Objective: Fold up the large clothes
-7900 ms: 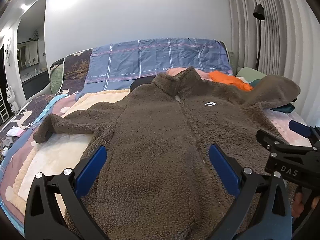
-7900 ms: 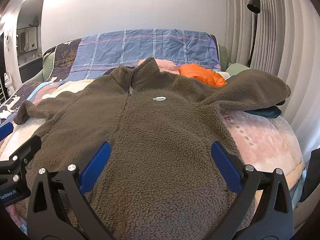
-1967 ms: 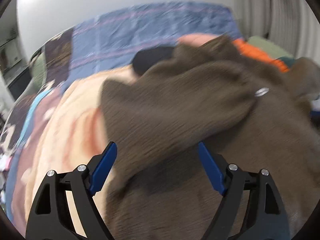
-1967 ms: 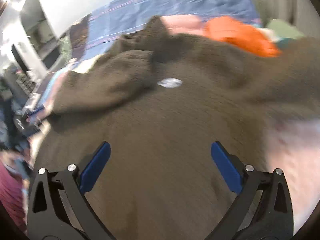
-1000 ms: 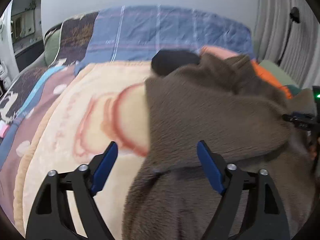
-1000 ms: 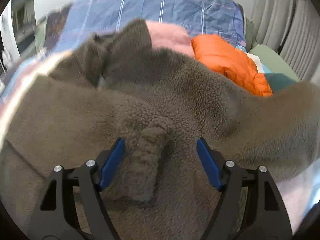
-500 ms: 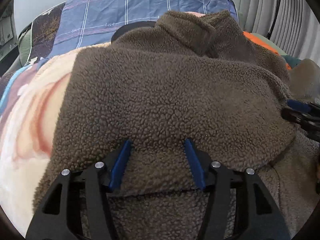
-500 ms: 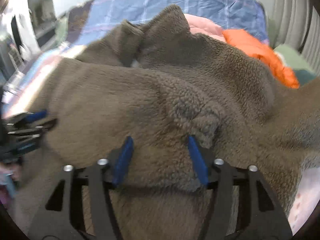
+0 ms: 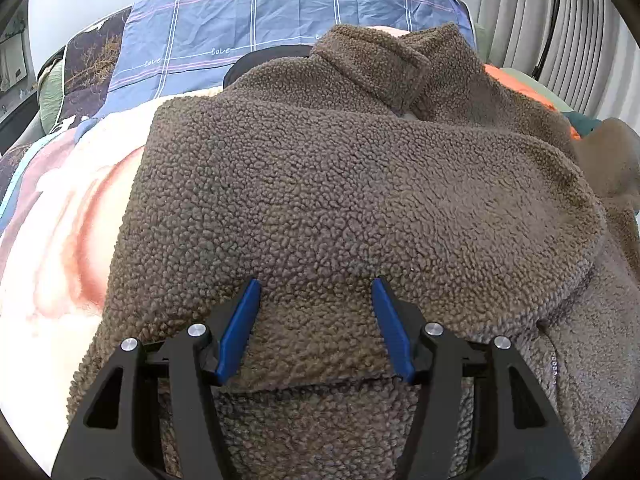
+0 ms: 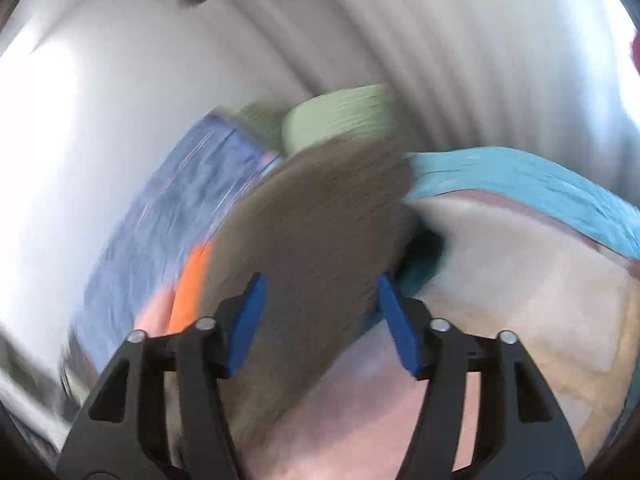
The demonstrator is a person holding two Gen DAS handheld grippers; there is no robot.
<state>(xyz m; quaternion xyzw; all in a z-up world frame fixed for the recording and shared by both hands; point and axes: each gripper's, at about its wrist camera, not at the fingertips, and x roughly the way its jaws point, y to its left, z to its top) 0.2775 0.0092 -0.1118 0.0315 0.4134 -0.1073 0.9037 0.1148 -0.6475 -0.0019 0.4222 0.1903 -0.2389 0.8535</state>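
A brown fleece jacket (image 9: 360, 184) lies on the bed, collar away from me, with one sleeve folded across its chest. My left gripper (image 9: 316, 280) rests its blue fingertips (image 9: 244, 312) on that folded sleeve near its lower edge. The fleece lies flat between the jaws and is not bunched. The right wrist view is heavily blurred. In it the jacket's other sleeve (image 10: 312, 220) runs diagonally under my right gripper (image 10: 320, 278), whose jaws are opening. The sleeve is wider than the gap, and I cannot tell whether the pads touch it. That sleeve's end (image 9: 604, 160) shows blurred at the right of the left wrist view.
A cream and pink blanket (image 9: 60, 240) covers the bed left of the jacket. A blue plaid pillow (image 9: 280, 20) and a black item (image 9: 260, 62) lie behind it. Orange (image 10: 188, 280), teal (image 10: 520, 176) and green (image 10: 340, 116) clothes are piled by the curtain (image 9: 520, 20).
The left gripper came down onto the folded sleeve a second ago, narrowed, and has stayed still since. The right gripper left the folded sleeve's cuff and swung over to the other sleeve, rolling as it went.
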